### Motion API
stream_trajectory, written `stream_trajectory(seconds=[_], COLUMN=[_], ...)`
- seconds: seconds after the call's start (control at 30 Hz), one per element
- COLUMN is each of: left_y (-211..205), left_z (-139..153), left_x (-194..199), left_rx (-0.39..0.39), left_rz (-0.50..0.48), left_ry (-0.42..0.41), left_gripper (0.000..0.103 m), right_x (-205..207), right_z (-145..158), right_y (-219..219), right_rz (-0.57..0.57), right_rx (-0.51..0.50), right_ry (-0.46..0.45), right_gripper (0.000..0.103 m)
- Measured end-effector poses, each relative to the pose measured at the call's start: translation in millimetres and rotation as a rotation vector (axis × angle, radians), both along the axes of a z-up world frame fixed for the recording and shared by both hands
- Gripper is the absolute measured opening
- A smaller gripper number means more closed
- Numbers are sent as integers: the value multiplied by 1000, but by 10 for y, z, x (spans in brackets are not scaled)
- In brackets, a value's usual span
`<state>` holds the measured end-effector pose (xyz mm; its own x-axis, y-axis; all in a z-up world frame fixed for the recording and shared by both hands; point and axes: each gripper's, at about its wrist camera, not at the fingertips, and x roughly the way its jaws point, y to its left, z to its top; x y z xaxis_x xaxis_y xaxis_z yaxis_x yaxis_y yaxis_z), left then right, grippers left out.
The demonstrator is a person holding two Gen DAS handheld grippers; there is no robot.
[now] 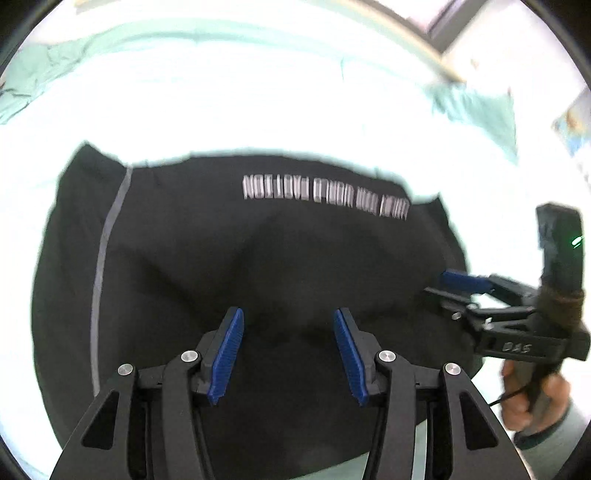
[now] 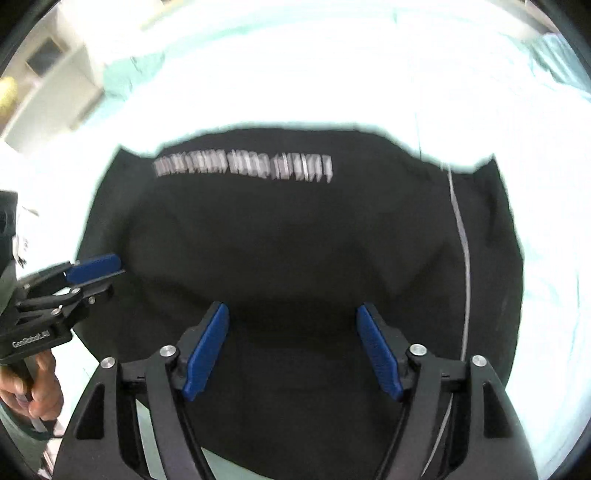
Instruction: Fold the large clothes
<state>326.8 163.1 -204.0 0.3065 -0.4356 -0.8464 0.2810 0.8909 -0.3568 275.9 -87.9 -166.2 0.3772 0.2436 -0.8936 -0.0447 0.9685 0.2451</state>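
While both grippers hover, I see the black garment [image 1: 236, 266] spread on the pale sheet [image 1: 258, 110] beneath my fingers. Left gripper [image 1: 288, 354] and right gripper [image 2: 291, 350] fingers stand apart, holding nothing.

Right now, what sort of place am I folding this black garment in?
Probably a bedroom: the black garment lies spread on a wide surface covered in pale mint sheeting, likely a bed, with a wooden frame edge and pale walls behind.
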Motion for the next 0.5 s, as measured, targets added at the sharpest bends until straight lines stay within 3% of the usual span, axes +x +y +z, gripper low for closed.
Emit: stream_trajectory(seconds=[0.1, 0.2, 0.23, 0.3, 0.37, 0.5], left_y=[109, 146, 206, 425, 443, 473], left_z=[-2, -349, -547, -831, -803, -608], left_x=[293, 533, 629, 766, 813, 687], left_rx=[-37, 61, 48, -92, -92, -70], left_rz=[58, 118, 147, 259, 273, 210], left_ry=[21, 87, 143, 229, 237, 192], left_gripper=[53, 53, 53, 53, 53, 53], right_x=[341, 703, 808, 923, 964, 853], right_z=[38, -313, -500, -774, -815, -656], right_y=[-5, -73, -118, -216, -240, -202], right_rz=[-23, -72, -96, -143, -158, -117], right_rx=[-22, 8, 44, 113, 110, 66], right_ry=[-25, 57, 112, 189, 190, 142], right_gripper=[80, 81, 84, 84, 84, 84])
